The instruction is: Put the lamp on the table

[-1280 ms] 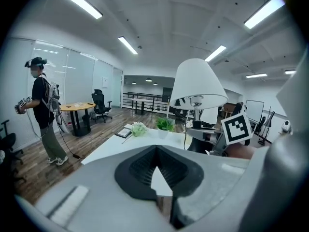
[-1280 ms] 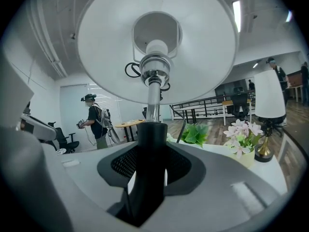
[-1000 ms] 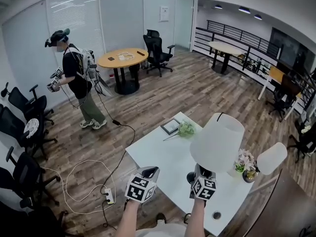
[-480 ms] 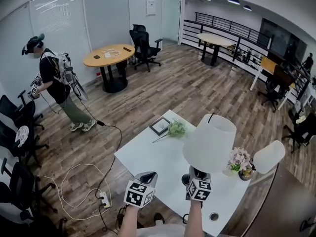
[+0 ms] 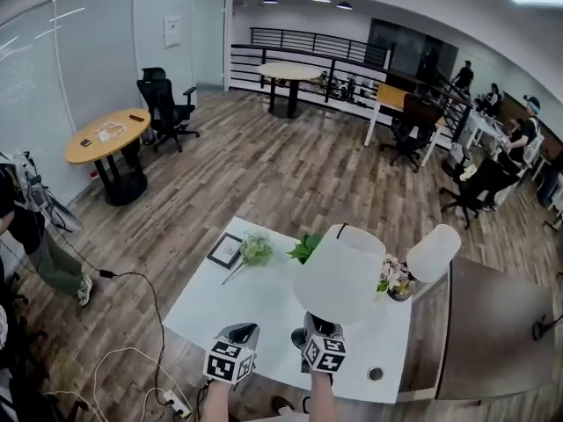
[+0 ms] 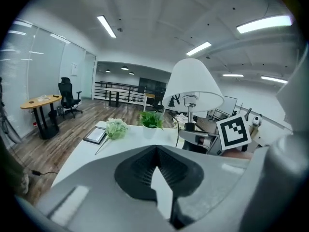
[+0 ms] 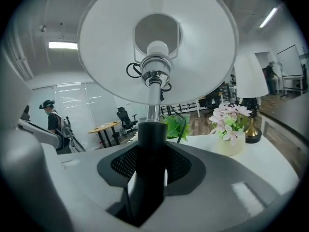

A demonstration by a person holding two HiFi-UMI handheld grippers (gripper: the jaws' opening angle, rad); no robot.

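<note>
Lamp [image 7: 153,57] stem between right gripper [image 5: 320,352] fingers [image 7: 203,173]

near tabletop [image 5: 255,310] bare; plants [image 5: 306,246] along far edge

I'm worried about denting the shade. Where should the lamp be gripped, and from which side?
Grip the black stem below the shade, coming in level from the side. The stem is narrow and upright, so it fits between the fingers; the wide, thin shade would not. The right gripper is shut on the lamp there.
</note>
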